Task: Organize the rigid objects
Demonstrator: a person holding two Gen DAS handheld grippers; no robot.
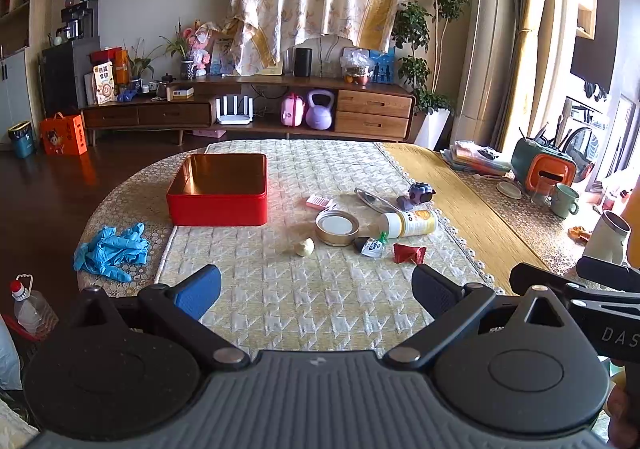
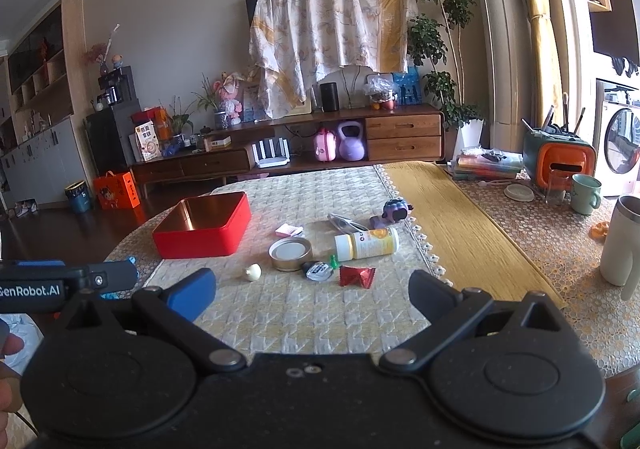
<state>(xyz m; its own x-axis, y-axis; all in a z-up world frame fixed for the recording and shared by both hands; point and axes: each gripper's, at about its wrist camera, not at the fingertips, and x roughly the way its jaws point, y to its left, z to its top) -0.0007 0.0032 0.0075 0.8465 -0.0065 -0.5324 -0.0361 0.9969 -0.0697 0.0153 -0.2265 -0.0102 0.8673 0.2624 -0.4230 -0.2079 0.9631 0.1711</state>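
Note:
An empty red tin box [image 1: 218, 195] [image 2: 202, 228] stands open on the tablecloth, left of a scatter of small objects: a round tin lid [image 1: 337, 227] [image 2: 290, 253], a white-and-yellow bottle [image 1: 408, 224] [image 2: 367, 243] lying on its side, a purple toy figure [image 1: 418, 194] [image 2: 394, 210], a pink card [image 1: 319, 202] [image 2: 289, 230], a red wrapper [image 1: 409, 252] [image 2: 356, 275], a garlic clove [image 1: 305, 247] [image 2: 253, 271]. My left gripper [image 1: 316, 289] and right gripper [image 2: 312, 291] are both open and empty, near the table's front edge, short of the objects.
Blue gloves [image 1: 112, 251] lie at the table's left edge. A white tumbler [image 2: 622, 241], a green mug [image 2: 585, 193] and an orange-green holder [image 2: 558, 161] stand at the right. A yellow runner [image 2: 452, 217] crosses the table.

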